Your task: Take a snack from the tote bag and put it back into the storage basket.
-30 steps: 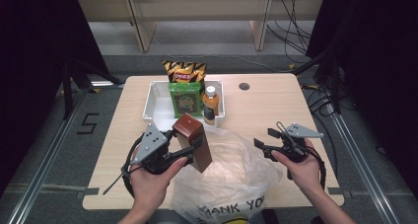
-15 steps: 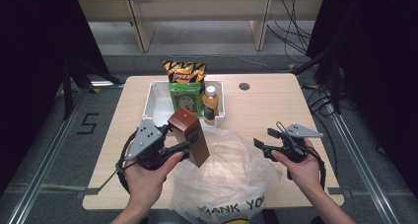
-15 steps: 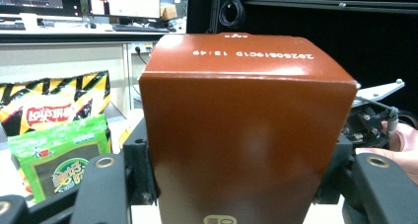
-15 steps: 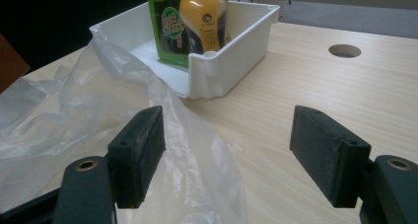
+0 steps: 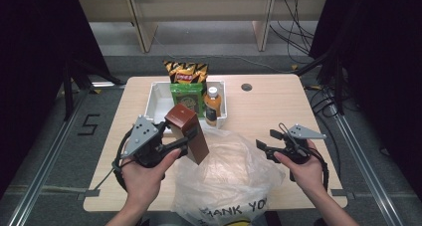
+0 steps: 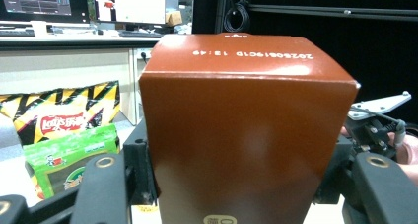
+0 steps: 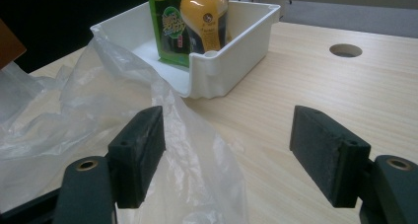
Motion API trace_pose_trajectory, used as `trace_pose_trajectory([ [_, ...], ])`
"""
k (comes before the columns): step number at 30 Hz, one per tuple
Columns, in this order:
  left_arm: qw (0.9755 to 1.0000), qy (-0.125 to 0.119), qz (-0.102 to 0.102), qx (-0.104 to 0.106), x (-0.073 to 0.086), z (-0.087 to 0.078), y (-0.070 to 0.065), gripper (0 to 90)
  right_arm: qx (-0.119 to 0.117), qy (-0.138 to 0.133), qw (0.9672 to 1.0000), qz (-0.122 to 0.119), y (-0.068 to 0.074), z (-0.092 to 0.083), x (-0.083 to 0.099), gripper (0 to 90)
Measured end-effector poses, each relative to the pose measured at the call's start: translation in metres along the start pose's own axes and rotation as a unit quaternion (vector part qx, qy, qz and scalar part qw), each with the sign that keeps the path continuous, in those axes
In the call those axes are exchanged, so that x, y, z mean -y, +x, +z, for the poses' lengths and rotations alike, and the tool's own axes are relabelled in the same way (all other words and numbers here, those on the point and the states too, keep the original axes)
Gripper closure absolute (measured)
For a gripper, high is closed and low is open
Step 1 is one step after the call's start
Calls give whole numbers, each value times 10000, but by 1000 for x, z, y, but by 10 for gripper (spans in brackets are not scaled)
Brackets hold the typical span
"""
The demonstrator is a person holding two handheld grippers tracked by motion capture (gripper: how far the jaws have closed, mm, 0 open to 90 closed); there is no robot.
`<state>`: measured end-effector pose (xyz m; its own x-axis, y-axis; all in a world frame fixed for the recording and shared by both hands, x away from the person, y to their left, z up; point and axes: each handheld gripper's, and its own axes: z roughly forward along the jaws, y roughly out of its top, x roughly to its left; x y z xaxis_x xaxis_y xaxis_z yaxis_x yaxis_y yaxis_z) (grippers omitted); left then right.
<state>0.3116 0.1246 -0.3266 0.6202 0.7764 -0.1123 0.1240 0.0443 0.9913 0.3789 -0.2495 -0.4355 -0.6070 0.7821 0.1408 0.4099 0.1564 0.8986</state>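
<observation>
Item in transfer: my left fingers point(image 5: 185, 142) are clamping the brown box point(image 5: 188, 132) above the plastic bag point(image 5: 226, 178), next needing lowering into its mouth; my right fingers point(image 5: 266, 141) are waiting wide open, empty.

Lab — monitors point(image 6: 81, 4), cables point(image 5: 291, 24), black curtains point(image 5: 378, 47)

White bin point(image 5: 158, 102), chip bag point(image 5: 186, 72), green packet point(image 5: 186, 97), orange bottle point(image 5: 212, 106), wooden table point(image 5: 278, 109)
</observation>
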Motion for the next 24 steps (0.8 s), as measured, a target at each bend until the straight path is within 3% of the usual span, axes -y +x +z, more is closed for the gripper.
trace_pose_trajectory([
  [24,9994,-128,43,-307,-13,-5,17,373,-39,14,10000,-16,0,0,0,298],
])
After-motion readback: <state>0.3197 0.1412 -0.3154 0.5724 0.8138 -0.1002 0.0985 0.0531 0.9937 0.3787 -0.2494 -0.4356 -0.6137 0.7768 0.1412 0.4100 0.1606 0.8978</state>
